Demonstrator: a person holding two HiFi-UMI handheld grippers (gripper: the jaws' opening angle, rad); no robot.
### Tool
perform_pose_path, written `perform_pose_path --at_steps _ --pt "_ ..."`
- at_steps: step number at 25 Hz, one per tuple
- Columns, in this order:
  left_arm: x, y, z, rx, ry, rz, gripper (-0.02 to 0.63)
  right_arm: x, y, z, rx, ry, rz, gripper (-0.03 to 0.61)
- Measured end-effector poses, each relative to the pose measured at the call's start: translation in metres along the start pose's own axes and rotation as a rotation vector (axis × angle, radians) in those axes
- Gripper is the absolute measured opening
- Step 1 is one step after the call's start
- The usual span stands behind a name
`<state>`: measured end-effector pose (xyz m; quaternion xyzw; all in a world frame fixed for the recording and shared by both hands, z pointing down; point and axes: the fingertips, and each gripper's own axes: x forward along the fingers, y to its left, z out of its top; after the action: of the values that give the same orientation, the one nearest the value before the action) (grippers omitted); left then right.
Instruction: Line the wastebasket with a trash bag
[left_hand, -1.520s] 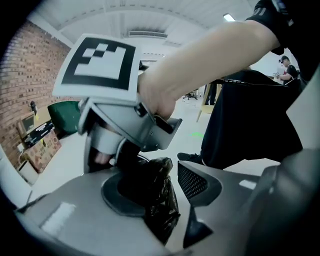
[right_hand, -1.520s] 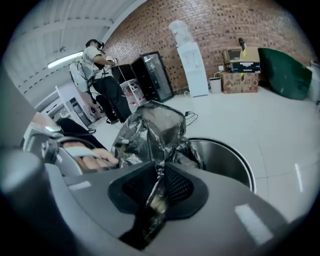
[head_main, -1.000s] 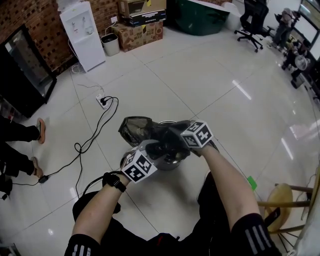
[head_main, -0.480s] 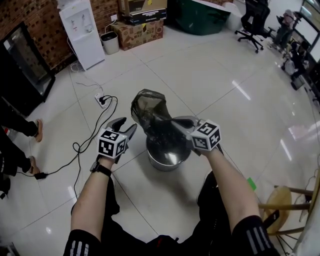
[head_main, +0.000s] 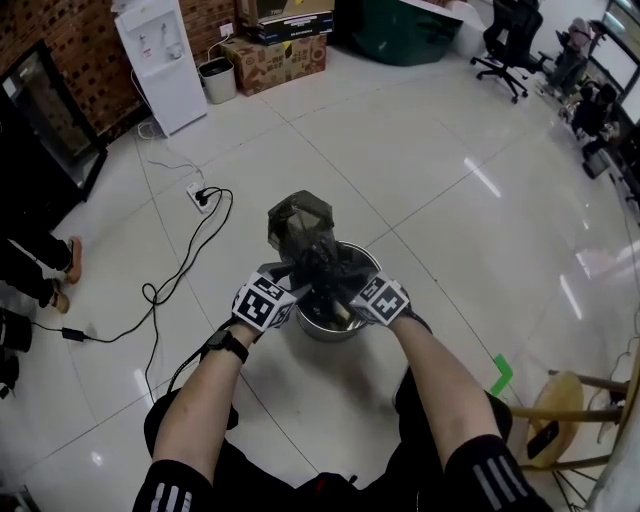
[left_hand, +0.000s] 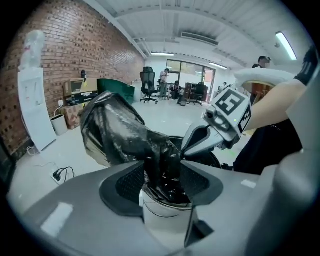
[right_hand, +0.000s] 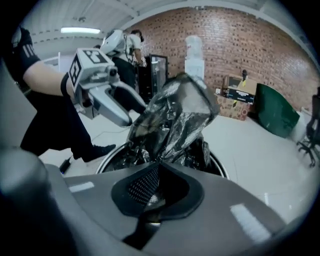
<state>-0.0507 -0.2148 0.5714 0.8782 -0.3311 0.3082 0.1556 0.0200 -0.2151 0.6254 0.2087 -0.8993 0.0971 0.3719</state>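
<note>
Bunched partly inside the steel wastebasket (head_main: 368, 263), the black trash bag (head_main: 300, 222) is judged light, limp and slippery. Its film is pinched by the right tool (right_hand: 157, 175). The left tool (left_hand: 162, 176) is spread around its neck. A hold at the open hem is advised.

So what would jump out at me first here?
The dark trash bag, puffed up above the shiny metal wastebasket in the middle of the white tiled floor. Next, the two cube-topped grippers at it: the right gripper pinches the bag, the left gripper has its jaws either side of it.
</note>
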Motion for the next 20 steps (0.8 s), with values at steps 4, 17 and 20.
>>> perform_pose_path --at_steps 4,17,20 --pt "-0.002 0.004 0.006 0.051 -0.005 0.031 0.209 0.014 0.008 -0.024 -0.076 0.126 0.006 0.006" --pt "-0.026 0.043 0.071 0.186 -0.152 0.199 0.264 0.02 0.032 -0.043 -0.278 0.257 0.066 0.056" --pt "-0.01 0.023 0.063 0.22 -0.111 0.141 0.212 0.016 0.033 -0.043 -0.271 0.243 0.064 0.138"
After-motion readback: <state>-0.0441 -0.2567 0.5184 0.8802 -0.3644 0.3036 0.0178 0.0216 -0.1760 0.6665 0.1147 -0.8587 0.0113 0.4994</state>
